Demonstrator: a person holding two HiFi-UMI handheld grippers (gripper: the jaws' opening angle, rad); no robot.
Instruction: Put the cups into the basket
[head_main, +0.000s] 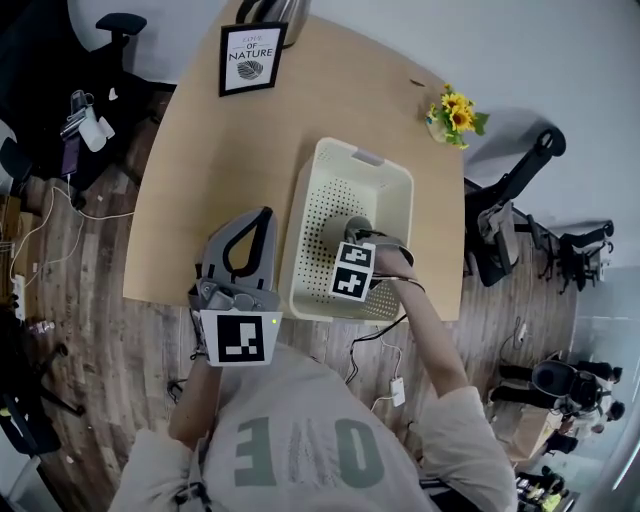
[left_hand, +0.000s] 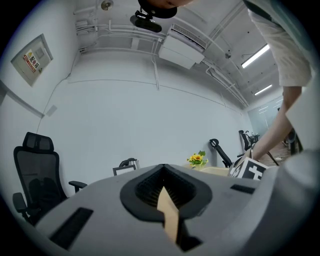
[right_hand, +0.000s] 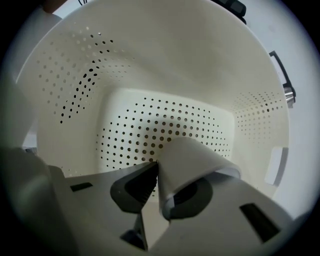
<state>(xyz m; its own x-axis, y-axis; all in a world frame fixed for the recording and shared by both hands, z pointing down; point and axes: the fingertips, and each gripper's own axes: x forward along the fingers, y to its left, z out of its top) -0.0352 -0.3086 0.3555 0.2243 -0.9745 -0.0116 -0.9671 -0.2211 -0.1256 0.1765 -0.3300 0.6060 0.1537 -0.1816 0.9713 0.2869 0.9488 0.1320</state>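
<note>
A cream perforated basket (head_main: 346, 152) stands on the wooden table (head_main: 215, 150). My right gripper (right_hand: 159, 172) points steeply down inside the basket (right_hand: 150, 65), close to its dotted floor. A white paper cup (right_hand: 195, 157) lies tilted there: one finger is inside its mouth and the other outside its wall. The jaws stand slightly apart, with a thin gap beside the wall. In the head view the marker cube (head_main: 352, 270) hides the cup. My left gripper (head_main: 264, 214) hovers level at the table's near edge, left of the basket, shut and empty (left_hand: 162, 169).
A framed sign (head_main: 250, 58) and a metal jug (head_main: 272, 10) stand at the table's far end. A small pot of sunflowers (head_main: 456, 114) is at the far right corner. Office chairs (head_main: 510, 215) stand right of the table, another (left_hand: 35, 175) at the left.
</note>
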